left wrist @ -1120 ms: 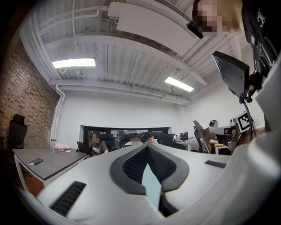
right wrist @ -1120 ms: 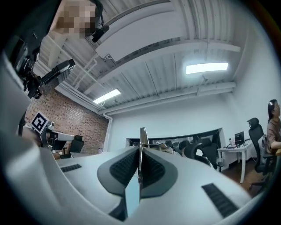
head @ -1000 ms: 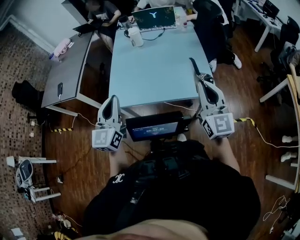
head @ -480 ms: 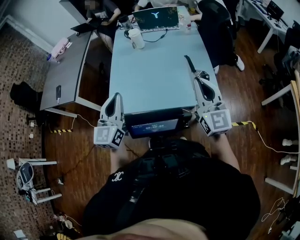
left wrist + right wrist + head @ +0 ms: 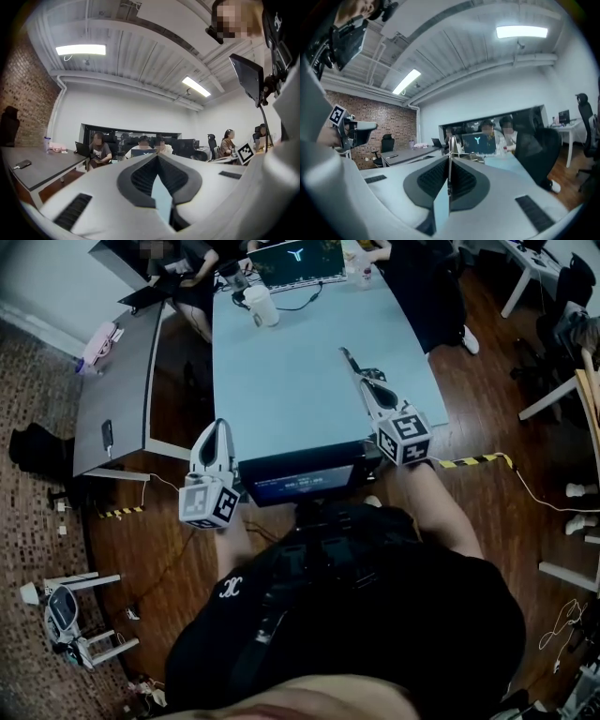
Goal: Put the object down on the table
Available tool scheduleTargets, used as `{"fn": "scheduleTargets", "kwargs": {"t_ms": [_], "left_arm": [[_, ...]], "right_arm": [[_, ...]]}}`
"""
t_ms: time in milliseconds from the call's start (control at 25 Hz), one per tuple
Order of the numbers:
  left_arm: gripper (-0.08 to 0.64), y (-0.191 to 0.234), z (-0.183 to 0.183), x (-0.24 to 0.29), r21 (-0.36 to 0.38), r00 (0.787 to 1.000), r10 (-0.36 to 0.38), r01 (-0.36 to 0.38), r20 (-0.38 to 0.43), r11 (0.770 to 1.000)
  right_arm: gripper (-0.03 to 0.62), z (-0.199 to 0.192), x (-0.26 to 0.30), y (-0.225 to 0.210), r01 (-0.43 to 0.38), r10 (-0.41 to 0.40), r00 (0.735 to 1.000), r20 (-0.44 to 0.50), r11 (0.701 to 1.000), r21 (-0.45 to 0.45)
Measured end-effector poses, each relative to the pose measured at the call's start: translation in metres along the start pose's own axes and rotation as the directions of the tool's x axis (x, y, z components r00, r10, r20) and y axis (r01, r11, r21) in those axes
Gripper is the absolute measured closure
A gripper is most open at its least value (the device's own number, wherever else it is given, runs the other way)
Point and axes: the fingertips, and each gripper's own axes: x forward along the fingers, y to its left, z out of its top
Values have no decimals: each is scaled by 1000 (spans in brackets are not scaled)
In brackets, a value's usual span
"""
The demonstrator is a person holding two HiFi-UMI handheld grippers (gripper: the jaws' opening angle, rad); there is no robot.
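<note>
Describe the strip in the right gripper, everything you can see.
The thin dark strip is long, narrow and flat. Its material is unclear, though edge-on in the right gripper view it looks pale, maybe metal. The right gripper is shut on its near end, and the rest sticks out past the fingertips over the light blue table. Whether its far tip touches the tabletop can't be told.

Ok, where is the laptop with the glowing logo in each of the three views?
Head view: the laptop stands at the top middle, at the far end of the light blue table.
Left gripper view: the laptop is small, just below centre, before seated people.
Right gripper view: the laptop is slightly right of centre, logo facing the camera.
Shared landmark: the light blue table under it.
</note>
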Motion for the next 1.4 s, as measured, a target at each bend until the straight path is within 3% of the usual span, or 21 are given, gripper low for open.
{"fn": "scheduleTargets", "kwargs": {"t_ms": [200, 360, 480, 600, 920, 1040, 1240, 1400], "left_arm": [[568, 13, -14, -10, -23, 999, 20, -21, -29, 1000], [568, 26, -23, -17, -35, 998, 51, -53, -47, 998], [568, 30, -35, -21, -49, 995, 69, -73, -70, 996], [568, 37, -43, -23, -58, 993, 81, -86, -89, 995], [568, 50, -46, -17, -55, 990, 89, -96, -110, 994], [568, 53, -47, -12, -56, 990, 85, -91, -109, 994], [568, 54, -52, -7, -64, 990, 79, -87, -114, 994], [568, 55, -51, -3, -62, 991, 72, -80, -116, 995]], "right_arm": [[594, -95, 40, -13, 43, 4, 975, -221, 977, 210], [594, -149, 64, -21, 105, 31, 947, -321, 912, 397], [594, -180, 71, -19, 142, 58, 925, -375, 864, 484], [594, -202, 78, -14, 160, 80, 905, -418, 846, 509], [557, -231, 96, -19, 184, 50, 840, -540, 910, 371], [458, -238, 99, -22, 175, 27, 818, -574, 940, 293], [412, -240, 100, -31, 139, -68, 789, -610, 988, 70], [303, -240, 100, -31, 45, -124, 770, -626, 989, -141]]}}
